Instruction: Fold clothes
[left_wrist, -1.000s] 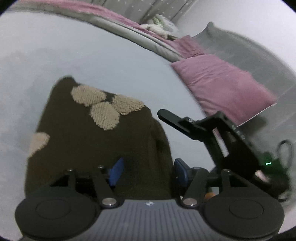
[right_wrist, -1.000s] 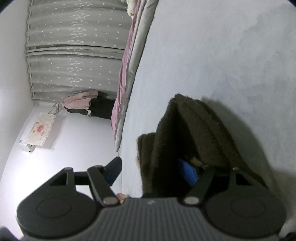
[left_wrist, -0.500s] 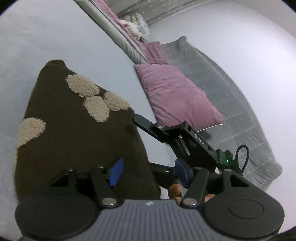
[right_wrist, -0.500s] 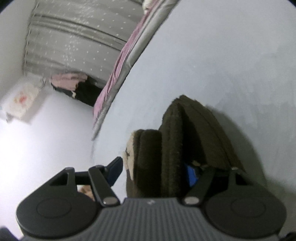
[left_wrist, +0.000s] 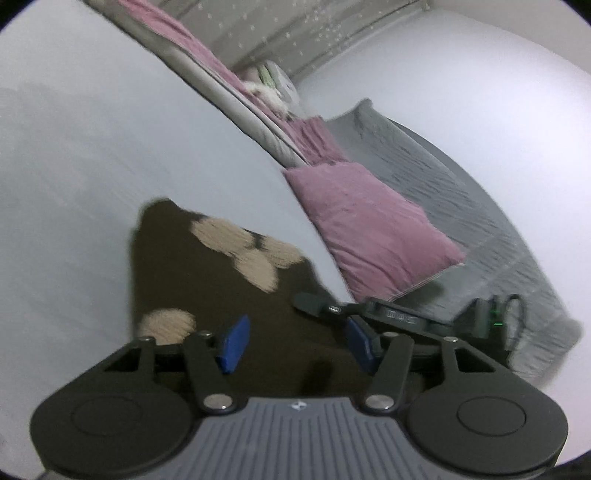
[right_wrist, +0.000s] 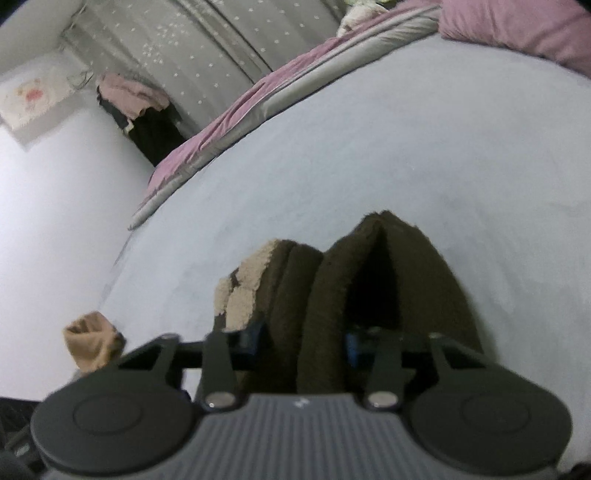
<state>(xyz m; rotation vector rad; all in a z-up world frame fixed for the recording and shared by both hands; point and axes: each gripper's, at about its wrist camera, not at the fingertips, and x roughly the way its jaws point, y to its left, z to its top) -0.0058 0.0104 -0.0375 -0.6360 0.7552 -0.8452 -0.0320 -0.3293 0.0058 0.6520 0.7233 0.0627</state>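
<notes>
Sweater (right_wrist: 325, 314) now between closing right claw (right_wrist: 303, 341)

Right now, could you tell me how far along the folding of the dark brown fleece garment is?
Done: the dark brown fleece garment with beige patches is doubled into thick layers on the pale bedsheet. In hand: the right gripper is closing on those layers; the left gripper is closing above it. Left: laying it flat.

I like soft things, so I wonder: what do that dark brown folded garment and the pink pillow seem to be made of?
The brown garment looks like thick fleece or a fuzzy knit: its edges are furry and matte, and its beige patches look loopy and woolly. The pink pillow looks like a smooth woven or velvety cloth with a faint sheen and soft creases; the blur leaves the exact fabric open.
</notes>
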